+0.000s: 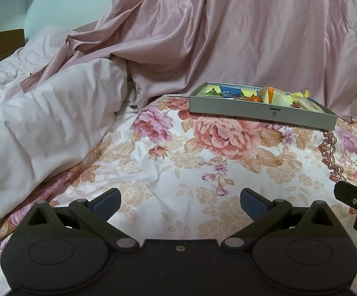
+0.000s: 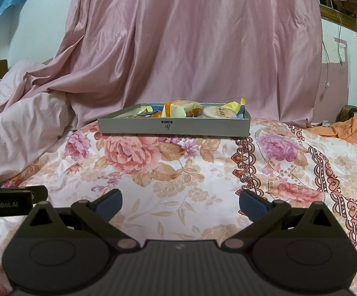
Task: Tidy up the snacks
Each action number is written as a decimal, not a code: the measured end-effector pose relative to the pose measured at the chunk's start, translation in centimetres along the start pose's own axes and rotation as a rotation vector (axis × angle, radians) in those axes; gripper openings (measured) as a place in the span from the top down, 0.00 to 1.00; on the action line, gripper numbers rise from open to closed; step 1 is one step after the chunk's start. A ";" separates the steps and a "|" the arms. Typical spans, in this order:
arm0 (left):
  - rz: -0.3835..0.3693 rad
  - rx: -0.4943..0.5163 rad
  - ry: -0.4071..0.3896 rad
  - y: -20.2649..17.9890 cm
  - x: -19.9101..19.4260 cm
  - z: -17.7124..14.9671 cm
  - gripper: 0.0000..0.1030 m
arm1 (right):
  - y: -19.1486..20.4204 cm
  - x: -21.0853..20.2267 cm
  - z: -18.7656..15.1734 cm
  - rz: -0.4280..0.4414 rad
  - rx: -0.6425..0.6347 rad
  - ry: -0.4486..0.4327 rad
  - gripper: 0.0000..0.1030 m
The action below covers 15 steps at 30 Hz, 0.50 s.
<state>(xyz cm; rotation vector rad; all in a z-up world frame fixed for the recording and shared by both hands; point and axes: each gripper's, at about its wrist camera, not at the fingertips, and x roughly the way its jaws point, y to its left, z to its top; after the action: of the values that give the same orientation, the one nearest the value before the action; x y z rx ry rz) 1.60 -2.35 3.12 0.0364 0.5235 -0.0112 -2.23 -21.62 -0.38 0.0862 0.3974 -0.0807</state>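
Grey tray of wrapped snacks on floral bedsheet, pink curtain behind. Left tool and right tool both spread apart, empty, well short of tray.

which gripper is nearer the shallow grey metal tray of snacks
Neither clearly. The right gripper faces the grey tray almost head-on; the left gripper sits off to its left. Both are open, well short of it.
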 end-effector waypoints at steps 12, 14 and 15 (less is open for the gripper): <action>-0.012 0.008 0.017 -0.4 0.0 -0.1 0.01 | 0.0 0.1 -0.1 0.001 0.000 0.005 0.00; -0.015 0.012 0.023 -0.4 0.1 -0.1 0.01 | 0.0 0.1 -0.2 0.002 -0.002 0.006 0.00; -0.016 0.012 0.027 -0.4 0.1 -0.1 0.01 | 0.1 0.1 -0.3 0.002 -0.003 0.006 0.00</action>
<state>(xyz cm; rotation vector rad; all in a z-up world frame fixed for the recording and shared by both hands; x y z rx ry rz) 1.63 -2.77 3.00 0.0444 0.5503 -0.0296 -2.24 -21.51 -0.70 0.0839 0.4038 -0.0778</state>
